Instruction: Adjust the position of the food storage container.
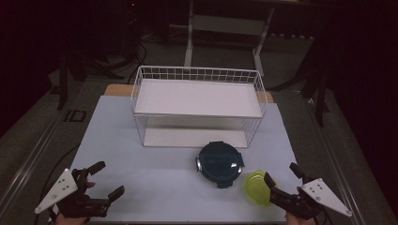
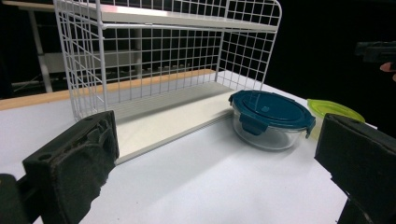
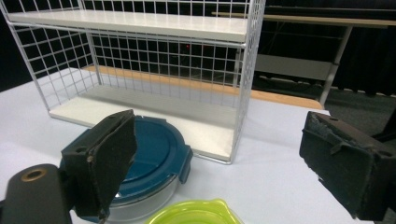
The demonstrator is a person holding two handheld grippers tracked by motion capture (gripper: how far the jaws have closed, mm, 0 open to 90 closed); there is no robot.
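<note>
Both hand-held tools sit low at the near edge of the table (image 1: 155,185), one at each corner, angled inward toward the middle. The left gripper (image 1: 107,179) rests over bare tabletop with its jaws spread wide and nothing between them. The right gripper (image 1: 281,177) also has its jaws wide apart, empty, its tips just beside the yellow-green lidded container (image 1: 257,186), which lies at the near right of the table. Left of that, touching or nearly so, stands the round glass container with a dark teal clip lid (image 1: 219,163), just in front of the white wire shelf rack (image 1: 197,96). The rack stands at the table's far middle with two white shelves. Beyond is a dark room with a grey floor and a white-legged desk frame (image 1: 225,28).
</note>
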